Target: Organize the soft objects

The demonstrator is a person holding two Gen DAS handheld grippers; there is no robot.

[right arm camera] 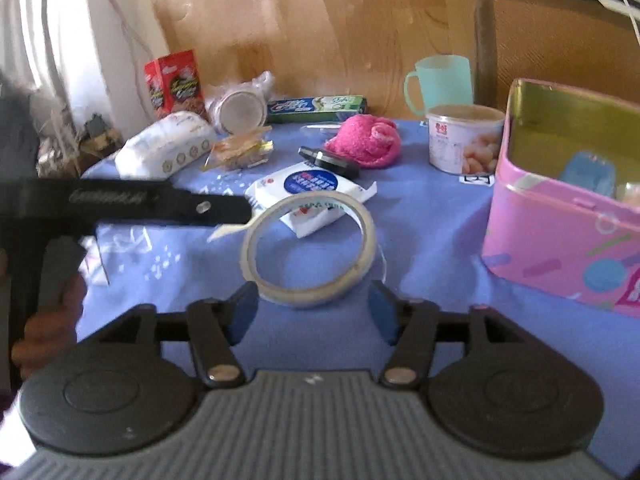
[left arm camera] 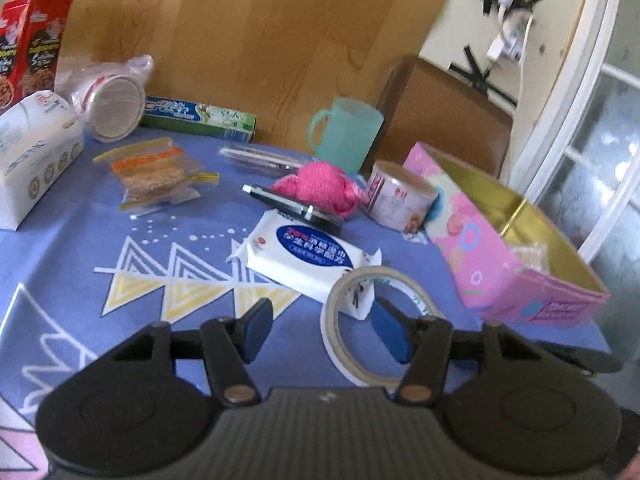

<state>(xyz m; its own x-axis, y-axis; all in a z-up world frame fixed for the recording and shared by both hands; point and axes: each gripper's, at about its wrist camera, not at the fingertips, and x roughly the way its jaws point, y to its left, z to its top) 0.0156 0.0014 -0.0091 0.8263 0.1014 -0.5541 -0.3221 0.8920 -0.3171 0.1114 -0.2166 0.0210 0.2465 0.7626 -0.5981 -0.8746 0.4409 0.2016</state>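
Left gripper (left arm camera: pixel 320 330) jaws wide, nothing between them; tape ring (left arm camera: pixel 374 320) around its right blue pad. Right gripper (right arm camera: pixel 314 312) jaws wide, empty, tape ring at 12 o'clock. Pink fuzzy sock (left arm camera: pixel 320 186), bunched into a soft knitted lump, lies on the blue tablecloth (left arm camera: pixel 100 216) well beyond both, at 12 o'clock, resting against a black clip (left arm camera: pixel 292 206); glossy white wipes pack (left arm camera: pixel 308 254) between. Pink tin (left arm camera: pixel 516 252) at 2 o'clock.

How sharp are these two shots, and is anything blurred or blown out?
Left wrist view: soft all over, the pink box and glass door at right smeared, straight edges bowed by the fisheye. Right wrist view: the other gripper's black arm streaks across the left, the tape roll is blurred, and the curtain is washed out.
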